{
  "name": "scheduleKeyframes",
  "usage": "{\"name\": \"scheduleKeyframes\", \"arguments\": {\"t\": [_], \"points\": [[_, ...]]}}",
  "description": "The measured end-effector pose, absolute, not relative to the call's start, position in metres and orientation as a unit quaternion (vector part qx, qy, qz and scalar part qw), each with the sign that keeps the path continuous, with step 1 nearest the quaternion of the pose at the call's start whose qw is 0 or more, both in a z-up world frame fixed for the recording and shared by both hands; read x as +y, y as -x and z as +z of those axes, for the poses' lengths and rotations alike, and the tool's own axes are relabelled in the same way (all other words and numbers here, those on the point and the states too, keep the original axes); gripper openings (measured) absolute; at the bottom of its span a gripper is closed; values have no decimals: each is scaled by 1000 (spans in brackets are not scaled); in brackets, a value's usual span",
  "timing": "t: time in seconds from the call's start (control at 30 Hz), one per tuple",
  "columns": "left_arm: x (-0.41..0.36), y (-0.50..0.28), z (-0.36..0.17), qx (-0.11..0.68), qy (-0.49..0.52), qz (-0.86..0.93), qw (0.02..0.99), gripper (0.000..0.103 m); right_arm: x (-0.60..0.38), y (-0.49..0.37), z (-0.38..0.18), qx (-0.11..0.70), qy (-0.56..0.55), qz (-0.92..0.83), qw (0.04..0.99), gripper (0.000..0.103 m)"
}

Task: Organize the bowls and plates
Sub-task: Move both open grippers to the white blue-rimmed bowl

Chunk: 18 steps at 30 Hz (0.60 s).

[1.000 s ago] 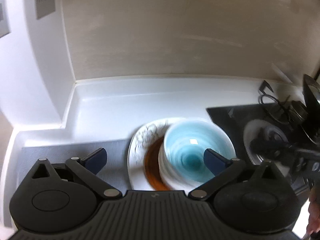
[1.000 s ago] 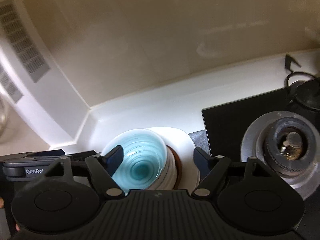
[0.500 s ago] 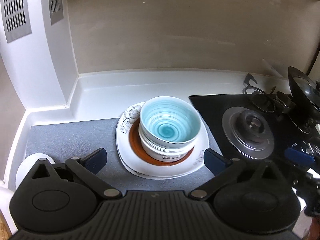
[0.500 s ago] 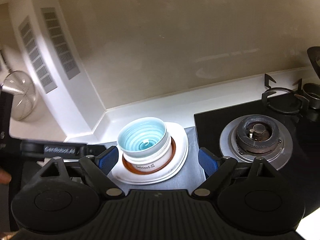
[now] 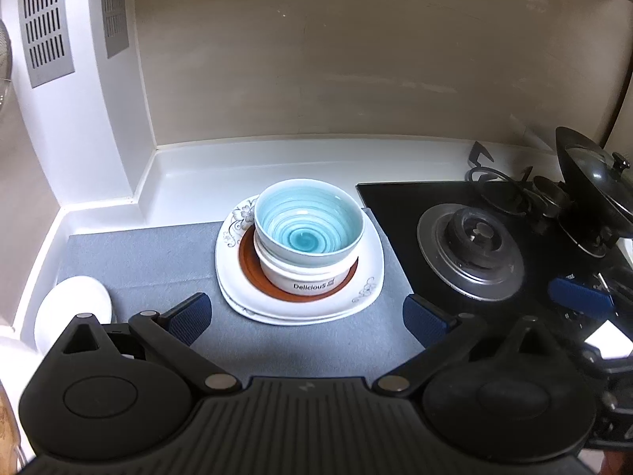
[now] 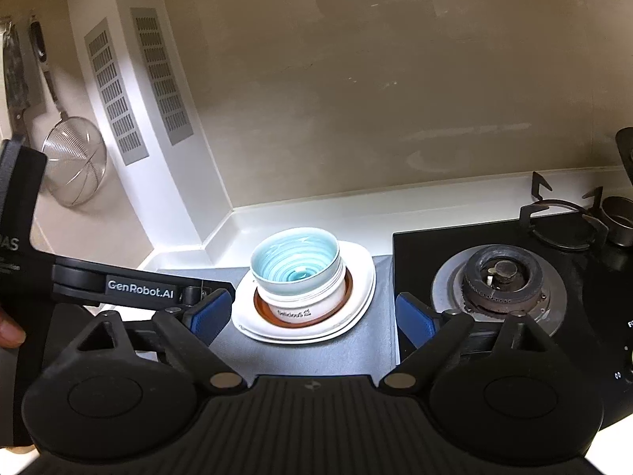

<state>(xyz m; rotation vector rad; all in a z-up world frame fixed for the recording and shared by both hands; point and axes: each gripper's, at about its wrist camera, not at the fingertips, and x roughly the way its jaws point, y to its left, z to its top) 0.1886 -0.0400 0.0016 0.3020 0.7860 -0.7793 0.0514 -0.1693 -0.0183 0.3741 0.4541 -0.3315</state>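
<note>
Far left of the left gripper (image 5: 306,318) sits a small round white plate (image 5: 73,308) on the grey mat (image 5: 158,261). Both grippers are empty, jaws apart; the right gripper (image 6: 314,314) has just been opening wider. Ahead of both fingertips: a swirly blue ceramic bowl (image 5: 308,229) nested in a white bowl (image 5: 304,277), on a brown plate (image 5: 249,261) over white square plates (image 5: 368,277). Right of that, the black gas stove (image 5: 470,253).

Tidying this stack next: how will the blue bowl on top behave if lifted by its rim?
The blue bowl looks like glazed ceramic, so probably stiff, fragile and slippery. It sits nested in the white bowl, so it may wobble or drag that bowl when pulled. Its tall walls suggest moderate weight.
</note>
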Motion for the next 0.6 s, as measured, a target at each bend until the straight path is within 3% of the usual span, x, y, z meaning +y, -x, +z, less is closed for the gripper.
{"name": "scheduleKeyframes", "arguments": {"t": [0.6], "points": [[95, -207, -4, 404, -77, -201, 889, 103, -108, -117, -15, 264, -144, -34, 953, 92]]}}
